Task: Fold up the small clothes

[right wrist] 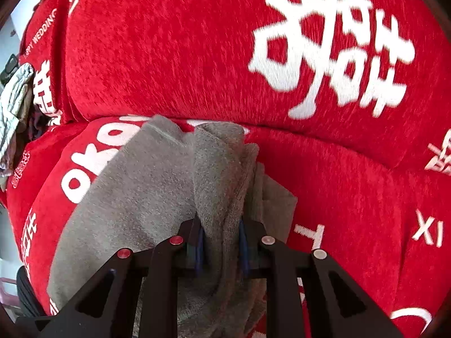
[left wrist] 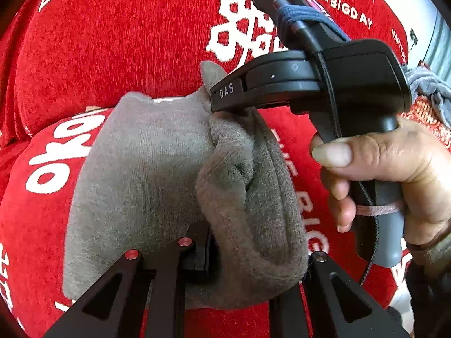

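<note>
We see a red plush sofa cover printed with white characters and English words point(left wrist: 126, 42) filling nearly all of both views. We also spot a crumpled pale grey cloth heap point(right wrist: 14, 104) at the sofa's far left edge, beside a small dark object we cannot identify.

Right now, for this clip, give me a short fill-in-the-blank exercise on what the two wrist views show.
1. The garment being folded is ____ in colour.
2. It lies on a ____ cover printed with white characters.
3. The right gripper has its jaws shut on a bunched ____ of the garment.

Missing words: grey; red; fold
</note>
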`<state>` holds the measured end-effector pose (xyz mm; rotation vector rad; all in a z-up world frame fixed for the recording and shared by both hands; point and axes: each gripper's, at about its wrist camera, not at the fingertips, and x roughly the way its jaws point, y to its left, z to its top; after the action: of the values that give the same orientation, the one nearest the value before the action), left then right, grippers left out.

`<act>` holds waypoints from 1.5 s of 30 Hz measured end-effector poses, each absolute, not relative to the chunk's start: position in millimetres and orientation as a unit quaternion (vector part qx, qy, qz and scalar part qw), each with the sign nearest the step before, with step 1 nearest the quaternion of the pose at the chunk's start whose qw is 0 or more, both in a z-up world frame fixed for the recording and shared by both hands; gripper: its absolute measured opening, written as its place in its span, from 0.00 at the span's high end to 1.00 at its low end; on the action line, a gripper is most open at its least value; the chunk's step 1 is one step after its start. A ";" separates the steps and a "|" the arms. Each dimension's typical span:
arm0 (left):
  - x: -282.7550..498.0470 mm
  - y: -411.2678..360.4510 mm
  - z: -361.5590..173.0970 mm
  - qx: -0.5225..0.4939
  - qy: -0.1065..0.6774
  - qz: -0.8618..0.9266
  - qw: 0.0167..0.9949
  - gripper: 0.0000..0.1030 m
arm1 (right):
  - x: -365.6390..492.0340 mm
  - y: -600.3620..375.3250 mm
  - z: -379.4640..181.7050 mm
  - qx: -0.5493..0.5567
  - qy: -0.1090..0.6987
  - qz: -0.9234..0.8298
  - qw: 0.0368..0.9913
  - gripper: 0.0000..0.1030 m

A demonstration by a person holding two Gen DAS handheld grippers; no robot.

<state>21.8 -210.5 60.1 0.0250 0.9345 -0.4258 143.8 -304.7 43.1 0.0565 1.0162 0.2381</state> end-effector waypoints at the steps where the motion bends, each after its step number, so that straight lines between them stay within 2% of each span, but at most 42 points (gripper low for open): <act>1: 21.0 -209.9 64.2 0.010 0.443 -0.205 0.873 0.85 | 143.0 -304.2 47.7 0.024 0.482 0.114 0.868 0.79; 8: 20.7 -209.3 73.0 0.006 0.438 -0.211 0.874 0.85 | 140.5 -302.5 73.2 0.011 0.466 0.115 0.877 0.79; 16: 30.1 -210.8 47.7 0.001 0.463 -0.220 0.859 0.84 | 149.9 -316.3 23.3 0.035 0.512 0.101 0.852 0.75; 18: 30.4 -210.7 48.3 -0.002 0.464 -0.226 0.856 0.75 | 150.9 -322.0 17.3 0.052 0.515 0.100 0.850 0.67; 19: 31.6 -208.2 49.1 -0.017 0.469 -0.244 0.849 0.60 | 151.4 -325.5 16.9 0.057 0.513 0.095 0.851 0.63; 20: 30.9 -206.6 49.6 -0.028 0.473 -0.254 0.843 0.44 | 151.7 -328.5 17.3 0.061 0.514 0.092 0.851 0.55; 21: 29.9 -203.8 51.4 -0.041 0.475 -0.264 0.838 0.37 | 151.5 -333.6 18.8 0.068 0.517 0.088 0.849 0.50; 22: 27.9 -199.8 54.3 -0.051 0.474 -0.265 0.838 0.25 | 150.3 -337.5 20.9 0.073 0.517 0.086 0.848 0.49; 23: 23.9 -197.8 57.9 -0.056 0.470 -0.263 0.840 0.20 | 147.1 -342.4 25.5 0.077 0.514 0.080 0.850 0.49; 28: 2.4 -183.0 72.3 -0.069 0.456 -0.310 0.831 0.20 | 125.1 -346.6 57.4 0.049 0.483 0.061 0.872 0.48; 32: 1.1 -164.9 79.7 -0.078 0.441 -0.306 0.840 0.20 | 105.0 -332.6 72.0 0.047 0.468 0.116 0.875 0.48; 36: 15.3 -146.4 69.0 -0.075 0.451 -0.255 0.852 0.20 | 90.0 -320.3 60.8 0.049 0.473 0.158 0.865 0.48; 41: 23.8 -136.1 49.3 -0.066 0.463 -0.252 0.848 0.20 | 88.4 -326.0 23.4 0.042 0.500 0.117 0.857 0.48; 45: 14.8 -135.2 60.9 -0.052 0.458 -0.247 0.853 0.20 | 75.6 -335.1 40.0 0.050 0.480 0.080 0.872 0.48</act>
<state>14.8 -135.2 60.9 -0.1085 0.9628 -0.5203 75.6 -335.1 40.0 0.1035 1.0038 0.1664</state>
